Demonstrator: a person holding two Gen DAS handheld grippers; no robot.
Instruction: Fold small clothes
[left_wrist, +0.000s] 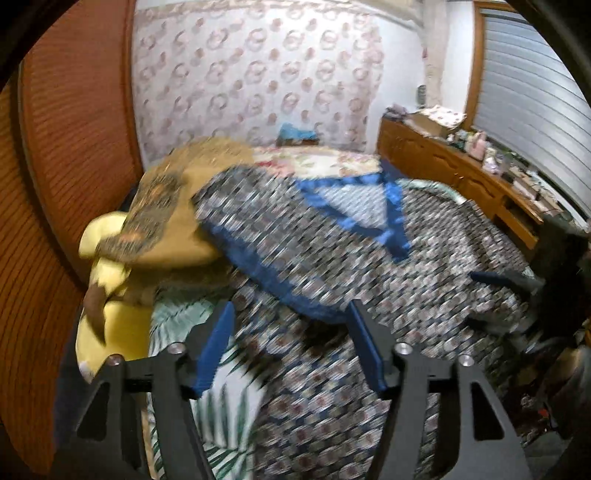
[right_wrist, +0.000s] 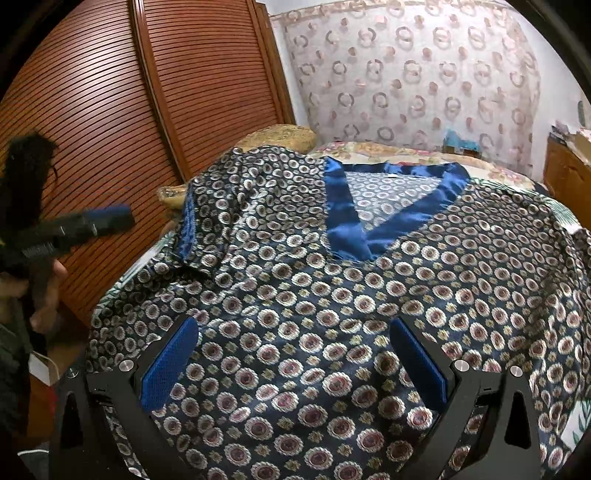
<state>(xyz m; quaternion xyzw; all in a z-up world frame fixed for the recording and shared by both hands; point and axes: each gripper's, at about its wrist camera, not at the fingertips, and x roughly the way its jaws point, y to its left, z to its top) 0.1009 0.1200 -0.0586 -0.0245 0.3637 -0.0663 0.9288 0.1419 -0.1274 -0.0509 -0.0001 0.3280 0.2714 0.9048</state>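
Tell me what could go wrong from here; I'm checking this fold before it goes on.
1. The folded-in sleeve lies bunched and creased on the patterned top; with the left gripper open and nothing between its pads, the sleeve may slip back out.
2. The right gripper is open just above the cloth, so its pads could snag and wrinkle the smooth front.
3. The top overhangs the bed edge at the left and may slide when pulled.

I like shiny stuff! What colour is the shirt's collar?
Shiny blue V-neck collar, best seen from the right wrist.
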